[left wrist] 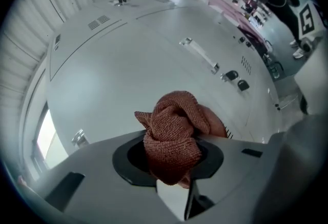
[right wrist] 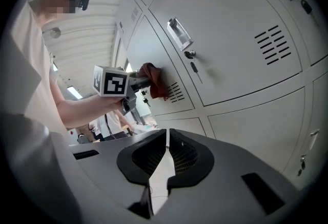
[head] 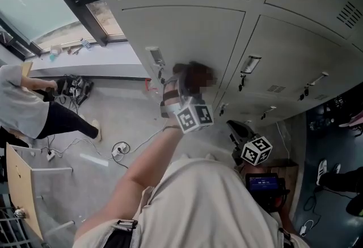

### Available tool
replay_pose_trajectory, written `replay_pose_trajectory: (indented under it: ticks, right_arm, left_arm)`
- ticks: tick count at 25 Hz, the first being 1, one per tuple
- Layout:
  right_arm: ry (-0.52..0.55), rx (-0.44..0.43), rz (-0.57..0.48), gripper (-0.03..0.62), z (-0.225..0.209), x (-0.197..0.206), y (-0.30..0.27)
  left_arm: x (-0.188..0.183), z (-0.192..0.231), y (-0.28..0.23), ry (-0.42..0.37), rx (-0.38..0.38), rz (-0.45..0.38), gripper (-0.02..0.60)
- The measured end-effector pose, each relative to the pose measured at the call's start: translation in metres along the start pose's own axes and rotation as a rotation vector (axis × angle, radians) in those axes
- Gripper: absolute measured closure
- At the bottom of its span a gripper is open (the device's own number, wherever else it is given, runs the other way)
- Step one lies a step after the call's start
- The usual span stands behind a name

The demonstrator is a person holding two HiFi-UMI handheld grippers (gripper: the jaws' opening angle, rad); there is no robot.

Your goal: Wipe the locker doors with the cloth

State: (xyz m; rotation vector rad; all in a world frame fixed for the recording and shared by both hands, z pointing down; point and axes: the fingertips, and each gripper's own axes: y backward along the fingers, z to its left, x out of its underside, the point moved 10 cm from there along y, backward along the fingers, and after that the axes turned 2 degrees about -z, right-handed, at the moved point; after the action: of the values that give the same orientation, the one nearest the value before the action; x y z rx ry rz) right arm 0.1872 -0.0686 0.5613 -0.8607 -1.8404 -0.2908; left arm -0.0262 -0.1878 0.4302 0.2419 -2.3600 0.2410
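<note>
- The left gripper (left wrist: 171, 164) is clamping a bunched reddish cloth (left wrist: 174, 130) between its jaws; the wad is sticking out past the tips, so soft fabric rather than hard plastic is meeting the metal.
- The cloth is apparently pressing against a grey locker door (left wrist: 128, 74), just beside its vent slots (right wrist: 177, 92); the arm is reaching far out from the body, presumably to put weight behind the stroke.
- The right gripper (right wrist: 165, 159) is hanging low and near the body, its jaws brought together on nothing; it is sitting well apart from the door, likely leaving the wiping arm room.
- Most of the door is lying up and to the left of the cloth, and a handle (left wrist: 200, 56) is showing further right; wiping seems to be under way, with plenty of surface left to cover.
</note>
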Motion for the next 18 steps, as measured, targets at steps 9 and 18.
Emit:
replay_pose_trajectory:
  ticks: [9,18]
  right_arm:
    - [-0.014,0.046,-0.004,0.565,-0.007,0.000,0.016]
    - [-0.013,0.033,0.005,0.565,-0.012,-0.001,0.006]
  left_arm:
    - [-0.066,-0.065,-0.014,-0.089,0.189,-0.244,0.474]
    - [0.028,0.018,0.006,0.325,-0.036,0.027,0.474]
